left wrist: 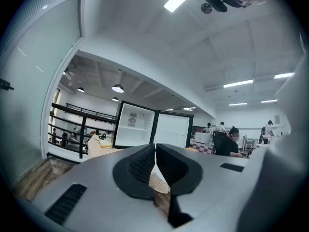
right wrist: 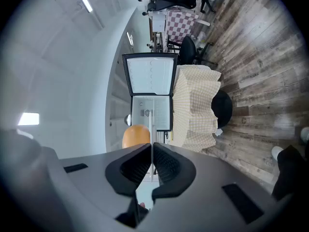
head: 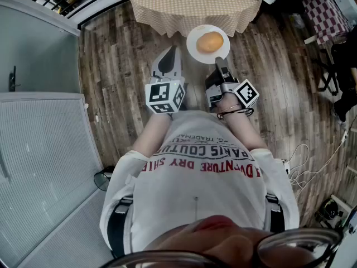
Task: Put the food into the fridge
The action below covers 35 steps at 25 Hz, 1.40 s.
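A round orange bun (head: pixel 210 42) lies on a white plate (head: pixel 194 50) held above the wooden floor in front of me. My right gripper (head: pixel 221 62) is shut on the plate's near rim. In the right gripper view the plate (right wrist: pixel 151 122) runs edge-on between the shut jaws of the right gripper (right wrist: pixel 152 151), with the bun (right wrist: pixel 135 135) on its left face. My left gripper (head: pixel 170 53) hangs beside the plate, shut and empty (left wrist: pixel 155 151). The small fridge (left wrist: pixel 136 124) stands ahead with its door (left wrist: pixel 172 129) swung open; it also shows in the right gripper view (right wrist: pixel 150 111).
A table under a beige checked cloth (head: pixel 189 4) stands just beyond the plate, the fridge upon it (right wrist: pixel 193 105). Black railings (left wrist: pixel 67 124) run at the left. A grey partition (head: pixel 39 166) is on my left. Cables (head: pixel 312 166) lie on the floor at right. People sit at desks (left wrist: pixel 227 141) far off.
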Motion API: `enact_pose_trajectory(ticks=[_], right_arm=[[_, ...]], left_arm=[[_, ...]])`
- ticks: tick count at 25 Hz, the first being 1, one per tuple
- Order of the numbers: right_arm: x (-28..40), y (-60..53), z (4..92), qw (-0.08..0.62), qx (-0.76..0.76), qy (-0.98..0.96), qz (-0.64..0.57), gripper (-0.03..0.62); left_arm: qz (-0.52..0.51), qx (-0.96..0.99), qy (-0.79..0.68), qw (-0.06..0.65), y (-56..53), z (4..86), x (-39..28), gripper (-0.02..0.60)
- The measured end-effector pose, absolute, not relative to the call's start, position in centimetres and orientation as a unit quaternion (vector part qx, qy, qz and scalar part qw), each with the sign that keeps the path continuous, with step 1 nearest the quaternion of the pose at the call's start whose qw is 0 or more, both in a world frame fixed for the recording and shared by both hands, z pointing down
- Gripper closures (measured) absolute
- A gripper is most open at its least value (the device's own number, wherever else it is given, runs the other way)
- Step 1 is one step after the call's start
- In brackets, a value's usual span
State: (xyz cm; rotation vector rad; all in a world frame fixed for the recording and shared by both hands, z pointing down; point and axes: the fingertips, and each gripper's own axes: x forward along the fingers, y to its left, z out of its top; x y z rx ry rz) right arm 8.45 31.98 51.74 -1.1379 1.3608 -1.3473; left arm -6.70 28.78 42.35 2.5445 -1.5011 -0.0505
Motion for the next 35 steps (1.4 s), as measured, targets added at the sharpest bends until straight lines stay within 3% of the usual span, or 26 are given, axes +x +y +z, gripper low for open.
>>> enact_pose_trajectory(ticks=[22,35], right_arm=[[9.5,31.0,54.5,0.423,-0.474,0.537,-0.555,0.562],[9.0,18.0,54.5,0.441,-0.493,0.503,-0.556,0.562]], left_arm=[[-0.013,0.858,-0.503,0.102,28.0,45.0,-6.7,0.551],[-0.010,0.873,-0.470,0.125,13.5,45.0,-6.9,0.551]])
